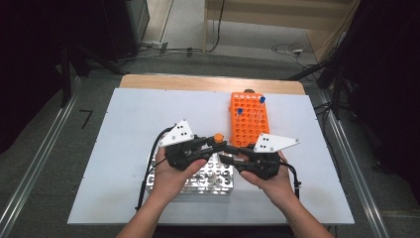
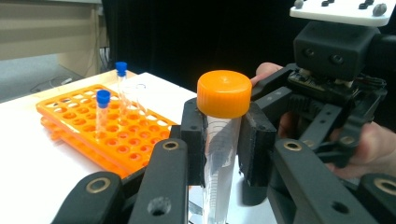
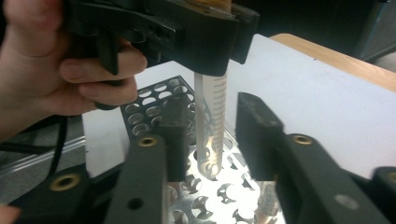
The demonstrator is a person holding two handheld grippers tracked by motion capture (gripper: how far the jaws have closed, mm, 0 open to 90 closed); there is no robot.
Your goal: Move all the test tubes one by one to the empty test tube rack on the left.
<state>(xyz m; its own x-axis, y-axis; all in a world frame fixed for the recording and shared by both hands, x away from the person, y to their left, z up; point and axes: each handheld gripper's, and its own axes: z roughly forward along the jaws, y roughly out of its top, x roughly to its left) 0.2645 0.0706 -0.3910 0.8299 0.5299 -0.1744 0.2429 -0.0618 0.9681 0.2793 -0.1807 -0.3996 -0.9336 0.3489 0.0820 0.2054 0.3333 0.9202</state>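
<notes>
— Left gripper view: the left gripper (image 2: pixel 223 135) clamps a clear tube (image 2: pixel 220 163) just under its orange cap (image 2: pixel 224 93).

— And the right gripper (image 3: pixel 212 130)?

— Jaws apart around the tube's lower end, seemingly not touching, above the metal rack (image 3: pixel 205 196).

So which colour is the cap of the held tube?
Orange cap, seen best in the left gripper view.

The left gripper (image 2: pixel 223 140) hides the middle of the tube (image 2: pixel 219 172); the tube's bottom is cut off below its jaws.
</notes>
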